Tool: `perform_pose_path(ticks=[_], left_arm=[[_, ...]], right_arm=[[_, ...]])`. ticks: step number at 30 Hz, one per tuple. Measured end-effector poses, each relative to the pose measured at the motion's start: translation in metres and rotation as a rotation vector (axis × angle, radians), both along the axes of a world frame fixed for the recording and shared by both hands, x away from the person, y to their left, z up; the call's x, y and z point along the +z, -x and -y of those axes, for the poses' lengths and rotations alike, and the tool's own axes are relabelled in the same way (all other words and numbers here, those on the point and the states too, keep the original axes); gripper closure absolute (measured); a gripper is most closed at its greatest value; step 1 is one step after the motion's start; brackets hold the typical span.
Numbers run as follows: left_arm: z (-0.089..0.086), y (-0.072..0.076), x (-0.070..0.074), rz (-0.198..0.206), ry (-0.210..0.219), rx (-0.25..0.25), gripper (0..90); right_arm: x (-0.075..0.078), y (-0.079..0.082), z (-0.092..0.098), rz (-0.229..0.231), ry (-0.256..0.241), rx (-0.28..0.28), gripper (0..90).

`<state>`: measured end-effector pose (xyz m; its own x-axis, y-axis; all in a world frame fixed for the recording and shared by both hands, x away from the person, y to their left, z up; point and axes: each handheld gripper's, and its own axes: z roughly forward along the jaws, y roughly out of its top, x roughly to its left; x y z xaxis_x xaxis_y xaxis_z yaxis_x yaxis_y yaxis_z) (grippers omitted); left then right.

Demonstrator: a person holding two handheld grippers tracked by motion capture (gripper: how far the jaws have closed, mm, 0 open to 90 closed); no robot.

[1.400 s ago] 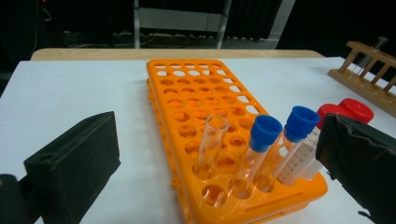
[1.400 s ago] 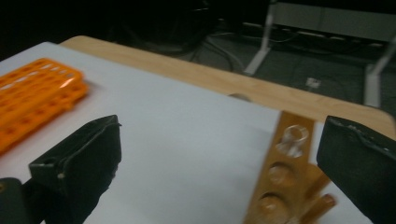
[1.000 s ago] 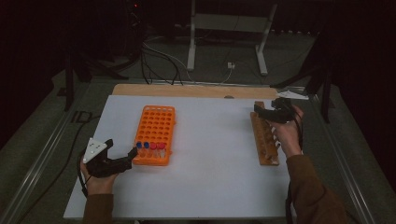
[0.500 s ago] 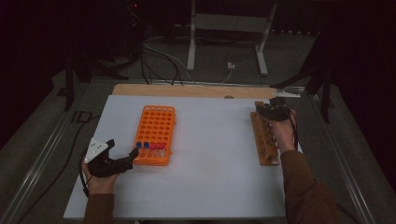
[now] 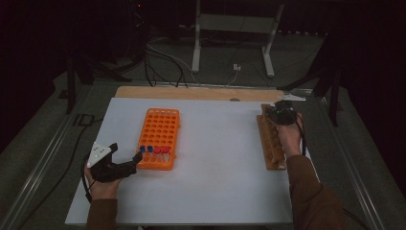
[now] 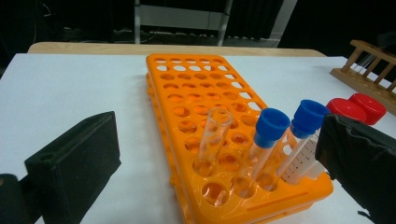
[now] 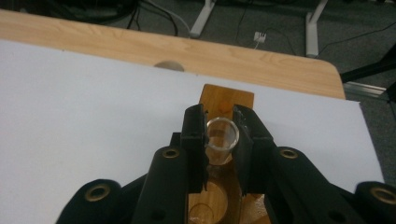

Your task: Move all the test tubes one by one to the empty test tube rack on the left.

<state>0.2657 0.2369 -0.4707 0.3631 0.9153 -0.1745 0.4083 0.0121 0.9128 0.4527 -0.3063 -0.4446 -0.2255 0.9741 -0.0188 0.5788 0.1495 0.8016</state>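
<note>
An orange tube rack [image 5: 159,136] [image 6: 205,116] lies left of centre on the white table. Its near row holds a clear uncapped tube [image 6: 213,140], two blue-capped tubes [image 6: 272,125] and two red-capped tubes [image 6: 357,107]. My left gripper [image 5: 129,160] [image 6: 219,158] stands open just before that near row, touching nothing. A wooden tube rack [image 5: 269,139] [image 7: 224,100] lies at the right. Over its far end my right gripper [image 5: 280,112] [image 7: 222,135] is shut on a clear glass tube [image 7: 222,135], held upright above the wooden rack.
A bare wooden strip [image 5: 191,92] runs along the table's far edge. Metal stand legs [image 5: 230,43] and cables [image 5: 163,62] lie on the floor beyond. White table surface [image 5: 215,153] spreads between the two racks.
My right gripper has moved toward the far end of the wooden rack. The left gripper has barely shifted.
</note>
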Motion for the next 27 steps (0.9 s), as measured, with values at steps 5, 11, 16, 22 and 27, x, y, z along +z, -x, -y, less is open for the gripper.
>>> perform_pose_path(ticks=[5,11,16,22,27], left_arm=[[0.001,0.000,0.001,0.005,-0.004,0.001,0.7],[0.000,0.001,0.002,0.015,-0.001,0.022,0.7],[-0.003,0.003,0.005,0.034,0.006,0.044,0.6],[0.003,0.006,0.017,0.088,0.010,0.062,0.7],[0.018,0.011,0.034,0.149,-0.004,0.052,0.7]], right_arm=[[0.012,0.008,0.000,0.052,0.000,0.003,76.4],[0.024,0.020,0.001,0.109,-0.038,-0.023,76.4],[0.038,0.031,0.002,0.153,-0.035,-0.021,76.4],[0.049,0.044,0.003,0.173,-0.063,0.016,76.4],[0.051,0.055,-0.004,0.148,-0.155,0.098,76.4]])
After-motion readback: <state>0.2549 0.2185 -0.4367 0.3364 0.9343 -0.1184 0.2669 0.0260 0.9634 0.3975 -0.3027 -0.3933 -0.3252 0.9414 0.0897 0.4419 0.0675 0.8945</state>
